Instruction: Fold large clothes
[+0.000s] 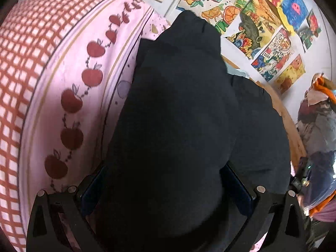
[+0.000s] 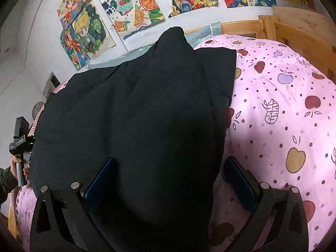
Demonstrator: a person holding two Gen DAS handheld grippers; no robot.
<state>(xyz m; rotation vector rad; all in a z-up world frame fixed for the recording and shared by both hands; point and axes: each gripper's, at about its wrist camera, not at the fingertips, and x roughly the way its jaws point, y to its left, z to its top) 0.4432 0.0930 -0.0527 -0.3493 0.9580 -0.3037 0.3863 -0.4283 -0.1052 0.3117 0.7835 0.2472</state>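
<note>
A large black garment (image 1: pixel 174 113) lies on a pink apple-print bed cover (image 1: pixel 69 96). In the left wrist view it fills the space between the fingers of my left gripper (image 1: pixel 166 180), whose jaws stand wide apart; the cloth drapes over them. In the right wrist view the garment (image 2: pixel 136 109) spreads across the bed cover (image 2: pixel 279 113), folded with a straight right edge. My right gripper (image 2: pixel 168 176) has its jaws wide apart with cloth lying between them. The left gripper (image 2: pixel 20 145), held in a hand, shows at the garment's far left edge.
Colourful drawings (image 2: pixel 134 10) hang on the white wall behind the bed. A wooden bed frame (image 2: pixel 294 27) runs along the back right. A red-checked part of the bedding (image 1: pixel 25 63) lies to the left. A person in orange and purple (image 1: pixel 319 147) stands at the right.
</note>
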